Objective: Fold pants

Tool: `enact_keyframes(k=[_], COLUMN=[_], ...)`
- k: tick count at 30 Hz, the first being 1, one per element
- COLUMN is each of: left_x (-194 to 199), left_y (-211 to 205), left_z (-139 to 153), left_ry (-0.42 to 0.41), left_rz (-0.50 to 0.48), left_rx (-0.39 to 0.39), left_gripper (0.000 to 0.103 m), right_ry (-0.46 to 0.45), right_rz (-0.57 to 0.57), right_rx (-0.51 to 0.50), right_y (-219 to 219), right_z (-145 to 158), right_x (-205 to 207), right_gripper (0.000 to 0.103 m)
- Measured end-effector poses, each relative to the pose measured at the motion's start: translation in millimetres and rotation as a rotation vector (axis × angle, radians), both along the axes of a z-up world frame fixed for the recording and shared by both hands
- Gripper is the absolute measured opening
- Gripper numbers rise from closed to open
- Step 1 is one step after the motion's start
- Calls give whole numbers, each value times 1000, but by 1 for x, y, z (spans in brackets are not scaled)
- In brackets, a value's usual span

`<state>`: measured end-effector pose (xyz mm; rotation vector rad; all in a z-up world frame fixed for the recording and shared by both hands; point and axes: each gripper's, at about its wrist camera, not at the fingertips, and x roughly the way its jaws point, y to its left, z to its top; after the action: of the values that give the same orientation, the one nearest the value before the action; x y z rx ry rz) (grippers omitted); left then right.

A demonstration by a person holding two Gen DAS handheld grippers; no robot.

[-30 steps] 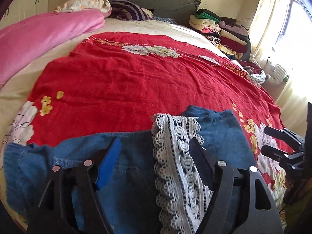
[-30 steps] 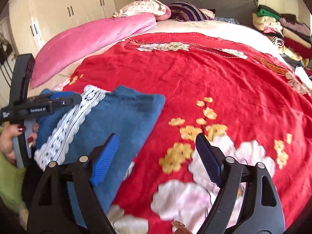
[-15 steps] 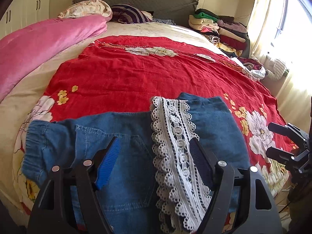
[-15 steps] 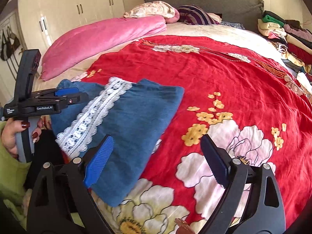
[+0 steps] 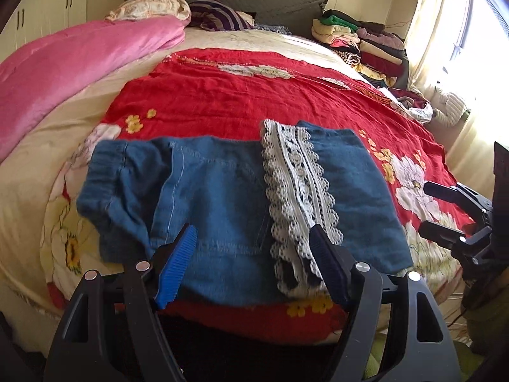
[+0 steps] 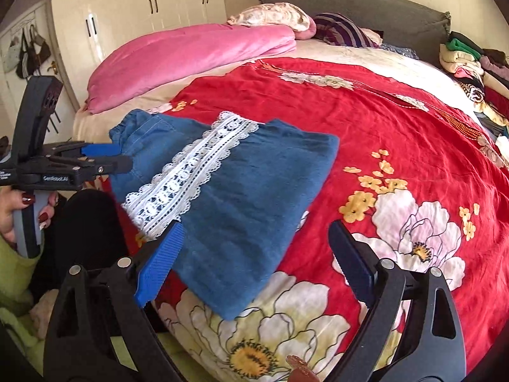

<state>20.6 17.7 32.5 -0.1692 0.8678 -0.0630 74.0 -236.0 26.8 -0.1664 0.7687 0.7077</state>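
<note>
Both grippers have drawn back toward the foot of the bed since a second ago, so more of the pants (image 5: 222, 197) shows. The red flowered bedspread (image 5: 241, 95) covers the bed, with a pink duvet (image 5: 70, 63), a clothes stack (image 5: 359, 44) and white wardrobes (image 6: 143, 9) around. The folded denim pants, crossed by a white lace band (image 5: 296, 178), lie just beyond the left gripper (image 5: 251, 254), whose fingers stand apart, empty. The right gripper (image 6: 254, 254) is spread wide, holding nothing, pants edge between its fingers.
</note>
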Motion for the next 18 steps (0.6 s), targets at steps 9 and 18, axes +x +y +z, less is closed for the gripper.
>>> enact_keyframes(k=[9, 18], left_x=[-4, 5], left_y=[-12, -28], left_z=[-15, -38], left_ry=[58, 119], left_rz=[-50, -53], left_rx=[-104, -132], left_gripper=[72, 72], right_ry=[-14, -29], right_rz=[33, 81], right_rx=[8, 1], right_y=[6, 8], right_z=[1, -4], right_x=[-13, -23], right_gripper=[86, 86])
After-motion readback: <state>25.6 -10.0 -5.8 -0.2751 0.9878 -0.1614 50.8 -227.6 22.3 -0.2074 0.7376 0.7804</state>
